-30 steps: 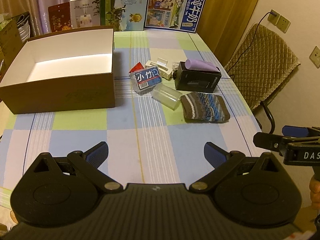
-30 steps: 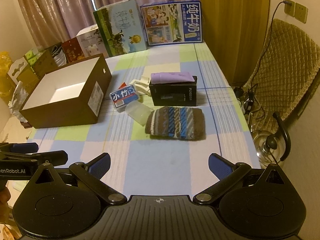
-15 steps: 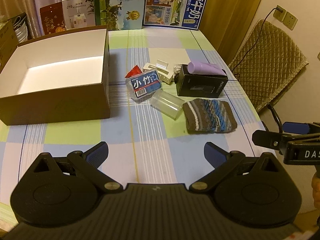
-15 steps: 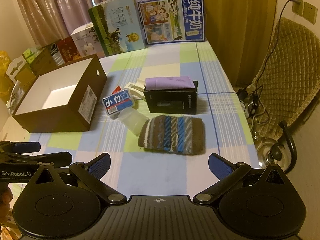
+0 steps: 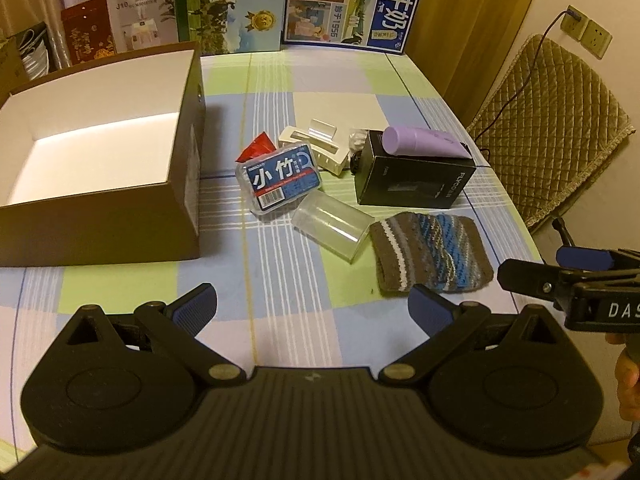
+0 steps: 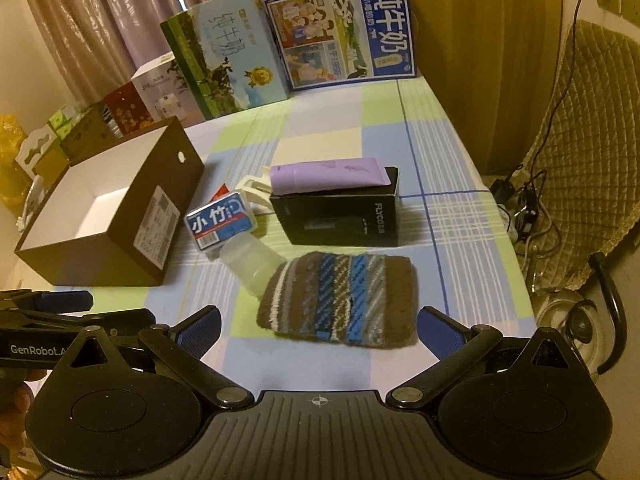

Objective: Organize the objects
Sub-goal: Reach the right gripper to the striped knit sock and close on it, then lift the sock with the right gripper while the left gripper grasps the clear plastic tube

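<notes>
An open brown box with a white inside stands at the left of the table. Right of it lies a cluster: a blue-labelled clear case, a clear plastic tube, a white hair clip, a red packet, a black box with a purple tube on top, and a striped knitted sock. My left gripper is open and empty, short of the cluster. My right gripper is open and empty, just before the sock.
Two milk cartons and smaller boxes stand along the table's far edge. A quilted chair stands right of the table, with a kettle and cables on the floor. The table's right edge runs close to the sock.
Both grippers have moved forward toward the cluster; the objects now look larger and nearer. The right gripper has closed in on the sock. Nothing on the table has moved.
</notes>
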`<action>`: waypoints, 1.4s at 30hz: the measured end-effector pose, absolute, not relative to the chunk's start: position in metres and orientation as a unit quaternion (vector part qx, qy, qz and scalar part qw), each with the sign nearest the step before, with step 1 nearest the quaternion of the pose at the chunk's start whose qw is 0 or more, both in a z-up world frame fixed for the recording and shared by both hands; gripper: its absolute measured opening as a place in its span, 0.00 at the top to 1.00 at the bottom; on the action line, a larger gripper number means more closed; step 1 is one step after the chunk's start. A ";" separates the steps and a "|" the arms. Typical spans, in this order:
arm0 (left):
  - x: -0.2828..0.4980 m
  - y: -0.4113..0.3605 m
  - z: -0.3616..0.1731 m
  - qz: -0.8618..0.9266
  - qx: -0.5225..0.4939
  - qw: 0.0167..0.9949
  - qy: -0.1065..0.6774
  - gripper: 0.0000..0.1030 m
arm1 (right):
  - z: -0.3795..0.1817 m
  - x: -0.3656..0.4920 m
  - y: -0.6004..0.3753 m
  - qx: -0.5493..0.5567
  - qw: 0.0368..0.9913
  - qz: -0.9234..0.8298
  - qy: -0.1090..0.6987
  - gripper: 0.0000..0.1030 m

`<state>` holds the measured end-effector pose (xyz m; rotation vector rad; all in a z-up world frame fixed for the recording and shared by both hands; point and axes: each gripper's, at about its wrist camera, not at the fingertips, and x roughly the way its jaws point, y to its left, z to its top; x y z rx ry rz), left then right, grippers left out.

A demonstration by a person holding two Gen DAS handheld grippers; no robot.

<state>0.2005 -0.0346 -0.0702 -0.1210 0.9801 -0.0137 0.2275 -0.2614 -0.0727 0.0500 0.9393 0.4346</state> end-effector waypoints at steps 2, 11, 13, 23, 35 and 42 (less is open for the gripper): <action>0.205 -0.037 -0.075 -0.007 -0.054 0.881 0.470 0.02 | -0.078 0.232 -0.263 0.026 0.868 0.212 0.448 0.02; 0.226 -0.042 -0.097 -0.004 -0.045 0.878 0.476 0.03 | -0.107 0.256 -0.263 0.019 0.860 0.240 0.450 0.02; 0.228 -0.041 -0.100 -0.002 -0.047 0.876 0.481 0.03 | -0.112 0.259 -0.262 0.006 0.858 0.251 0.447 0.02; 0.234 -0.034 -0.117 0.022 -0.056 0.865 0.498 0.03 | -0.146 0.272 -0.242 -0.084 0.840 0.295 0.448 0.02; 0.238 -0.032 -0.127 0.039 -0.063 0.859 0.507 0.03 | -0.181 0.285 -0.227 -0.161 0.845 0.275 0.431 0.27; 0.247 -0.043 -0.133 0.027 -0.064 0.857 0.511 0.04 | -0.167 0.286 -0.247 -0.123 0.850 0.284 0.427 0.85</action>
